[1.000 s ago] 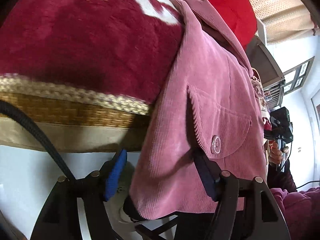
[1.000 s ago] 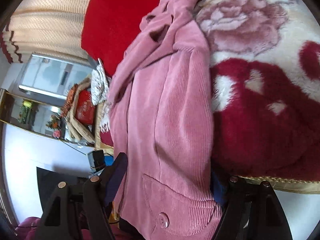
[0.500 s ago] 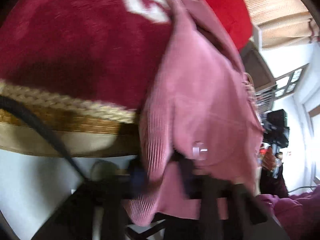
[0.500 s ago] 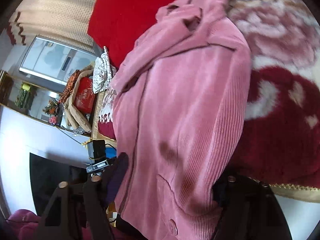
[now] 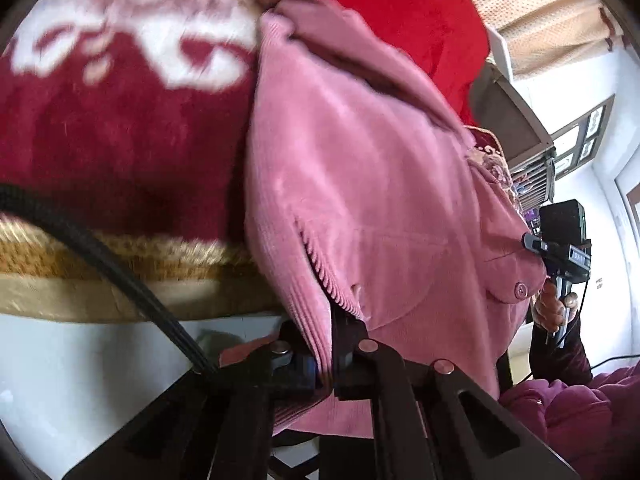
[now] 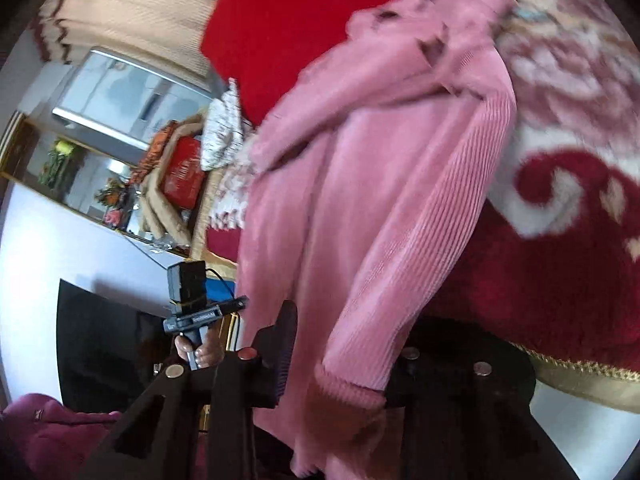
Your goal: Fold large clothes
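Note:
A pink corduroy jacket (image 5: 360, 200) hangs over the edge of a bed with a dark red floral blanket (image 5: 112, 140). My left gripper (image 5: 326, 364) is shut on the jacket's lower front hem, near a buttoned pocket flap (image 5: 520, 290). In the right wrist view the jacket (image 6: 360, 208) drapes between the fingers of my right gripper (image 6: 340, 364), which stands open around the sleeve cuff (image 6: 348, 388). The right gripper also shows in the left wrist view (image 5: 564, 240), held beside the jacket's far edge. The left gripper shows at the lower left of the right wrist view (image 6: 192, 304).
A red cushion (image 6: 288, 28) lies at the head of the bed. A black cable (image 5: 100, 256) crosses the left view. A cluttered side shelf with a basket (image 6: 176, 176) stands left of the bed. The blanket's gold trim (image 5: 120, 252) marks the bed edge.
My left gripper has closed on the jacket's hem, having been open a second ago. Both grippers have lifted and the jacket has bunched up along the bed.

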`<state>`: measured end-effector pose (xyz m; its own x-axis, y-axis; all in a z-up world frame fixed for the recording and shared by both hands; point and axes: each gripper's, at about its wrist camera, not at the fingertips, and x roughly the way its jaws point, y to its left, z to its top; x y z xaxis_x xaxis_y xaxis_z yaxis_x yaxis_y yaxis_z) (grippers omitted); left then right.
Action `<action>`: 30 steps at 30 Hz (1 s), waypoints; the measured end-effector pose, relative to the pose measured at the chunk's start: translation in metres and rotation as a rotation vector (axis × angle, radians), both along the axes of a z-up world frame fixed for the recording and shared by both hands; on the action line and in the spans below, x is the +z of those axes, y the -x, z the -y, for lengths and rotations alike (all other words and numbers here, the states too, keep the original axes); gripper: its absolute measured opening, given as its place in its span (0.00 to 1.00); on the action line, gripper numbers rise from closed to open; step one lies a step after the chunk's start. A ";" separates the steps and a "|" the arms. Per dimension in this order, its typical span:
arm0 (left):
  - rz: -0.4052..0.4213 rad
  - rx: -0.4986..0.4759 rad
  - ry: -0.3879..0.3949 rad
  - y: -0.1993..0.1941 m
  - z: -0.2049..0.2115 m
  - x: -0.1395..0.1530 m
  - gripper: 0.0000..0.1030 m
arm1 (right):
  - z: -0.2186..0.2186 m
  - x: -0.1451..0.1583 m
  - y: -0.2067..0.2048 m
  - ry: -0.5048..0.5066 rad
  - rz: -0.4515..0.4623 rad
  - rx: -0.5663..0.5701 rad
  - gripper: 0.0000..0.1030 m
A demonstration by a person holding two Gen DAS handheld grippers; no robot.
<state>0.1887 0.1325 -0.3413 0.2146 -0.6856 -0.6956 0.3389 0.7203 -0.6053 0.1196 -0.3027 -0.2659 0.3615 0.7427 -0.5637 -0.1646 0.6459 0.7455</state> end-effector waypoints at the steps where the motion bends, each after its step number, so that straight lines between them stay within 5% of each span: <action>1: 0.021 0.006 0.009 0.000 -0.001 0.011 0.04 | 0.001 0.005 -0.001 -0.006 0.013 -0.002 0.28; 7: 0.199 0.081 0.128 -0.020 -0.014 0.100 0.04 | 0.013 0.050 -0.023 -0.080 0.135 -0.068 0.21; 13: 0.256 0.077 0.092 -0.096 0.007 0.164 0.05 | 0.072 0.086 -0.079 -0.237 0.262 -0.298 0.19; 16: 0.218 0.053 0.025 -0.147 0.033 0.165 0.05 | 0.101 0.089 -0.117 -0.257 0.237 -0.398 0.19; 20: 0.220 0.041 0.008 -0.155 0.053 0.148 0.05 | 0.090 0.080 -0.129 -0.198 0.113 -0.298 0.25; 21: 0.215 0.040 0.018 -0.150 0.052 0.145 0.05 | 0.087 0.078 -0.123 -0.171 0.104 -0.282 0.30; 23: 0.191 0.047 0.039 -0.140 0.047 0.139 0.05 | 0.086 0.066 -0.099 -0.124 0.073 -0.261 0.90; 30: 0.200 0.046 0.007 -0.109 0.041 0.145 0.05 | 0.092 0.008 -0.016 -0.267 -0.078 -0.266 0.95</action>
<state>0.2976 0.0920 -0.1968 0.3791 -0.6765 -0.6314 0.4195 0.7338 -0.5344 0.1360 -0.3946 -0.2574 0.5249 0.7531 -0.3966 0.0469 0.4397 0.8969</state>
